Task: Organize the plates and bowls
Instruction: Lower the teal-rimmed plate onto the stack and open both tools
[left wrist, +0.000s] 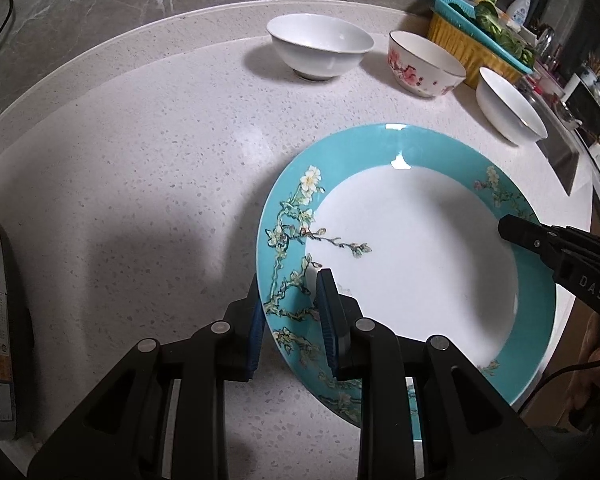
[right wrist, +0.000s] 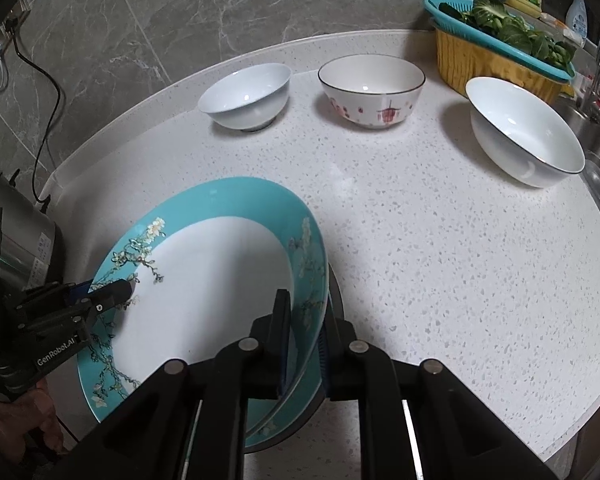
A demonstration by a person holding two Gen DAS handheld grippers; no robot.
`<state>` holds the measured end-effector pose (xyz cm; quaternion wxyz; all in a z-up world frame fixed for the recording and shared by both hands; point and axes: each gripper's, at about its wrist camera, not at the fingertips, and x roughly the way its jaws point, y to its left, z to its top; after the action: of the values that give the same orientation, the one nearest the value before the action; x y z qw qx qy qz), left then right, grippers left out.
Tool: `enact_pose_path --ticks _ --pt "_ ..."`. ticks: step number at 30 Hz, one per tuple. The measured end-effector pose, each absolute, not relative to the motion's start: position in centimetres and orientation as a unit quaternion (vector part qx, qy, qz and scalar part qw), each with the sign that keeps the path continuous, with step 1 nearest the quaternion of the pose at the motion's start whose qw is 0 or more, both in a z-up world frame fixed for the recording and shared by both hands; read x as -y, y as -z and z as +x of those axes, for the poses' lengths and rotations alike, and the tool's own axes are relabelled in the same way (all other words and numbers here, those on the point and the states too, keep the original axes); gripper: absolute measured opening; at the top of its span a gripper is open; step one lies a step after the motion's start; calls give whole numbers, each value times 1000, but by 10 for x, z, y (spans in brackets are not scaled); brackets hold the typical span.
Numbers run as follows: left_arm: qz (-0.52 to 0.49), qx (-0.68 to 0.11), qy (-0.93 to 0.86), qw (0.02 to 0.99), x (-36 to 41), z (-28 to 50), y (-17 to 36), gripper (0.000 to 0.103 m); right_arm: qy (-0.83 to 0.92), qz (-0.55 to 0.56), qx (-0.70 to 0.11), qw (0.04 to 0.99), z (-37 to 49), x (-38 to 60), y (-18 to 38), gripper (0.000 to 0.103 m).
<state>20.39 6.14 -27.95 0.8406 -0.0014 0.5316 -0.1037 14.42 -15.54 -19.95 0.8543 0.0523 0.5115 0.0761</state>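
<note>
A teal-rimmed plate with blossom branches (left wrist: 412,264) sits near the counter's front edge; it also shows in the right wrist view (right wrist: 208,280). My left gripper (left wrist: 290,304) is shut on the plate's left rim. My right gripper (right wrist: 304,316) is shut on its right rim, and its fingers (left wrist: 516,230) reach in from the right in the left wrist view. The plate looks tilted, its right side raised. Three bowls stand at the back: a plain white bowl (right wrist: 246,96), a red-flowered bowl (right wrist: 370,92) and a larger white bowl (right wrist: 524,132).
A yellow and teal basket of greens (right wrist: 496,56) stands at the back right with bottles behind it. A sink (right wrist: 596,132) lies to the right. A metal appliance (right wrist: 16,236) with a cable stands at the left. The speckled counter (right wrist: 440,260) ends close in front.
</note>
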Motion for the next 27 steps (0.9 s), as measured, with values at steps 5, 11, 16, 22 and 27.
enact_pose_path --ticks 5,11,16,22,27 --pt "7 -533 107 839 -59 204 284 22 -74 48 -514 853 141 157 205 15" --pt "24 -527 109 842 -54 204 286 24 -73 33 -513 855 137 156 208 19" --pt "33 -527 115 841 -51 202 288 40 -66 9 -514 855 136 152 209 22" --pt "25 -526 115 842 -51 204 287 50 -59 -1 -511 858 133 151 211 24" --pt "-2 -521 113 846 -64 201 275 70 -53 -1 -506 861 134 153 209 45"
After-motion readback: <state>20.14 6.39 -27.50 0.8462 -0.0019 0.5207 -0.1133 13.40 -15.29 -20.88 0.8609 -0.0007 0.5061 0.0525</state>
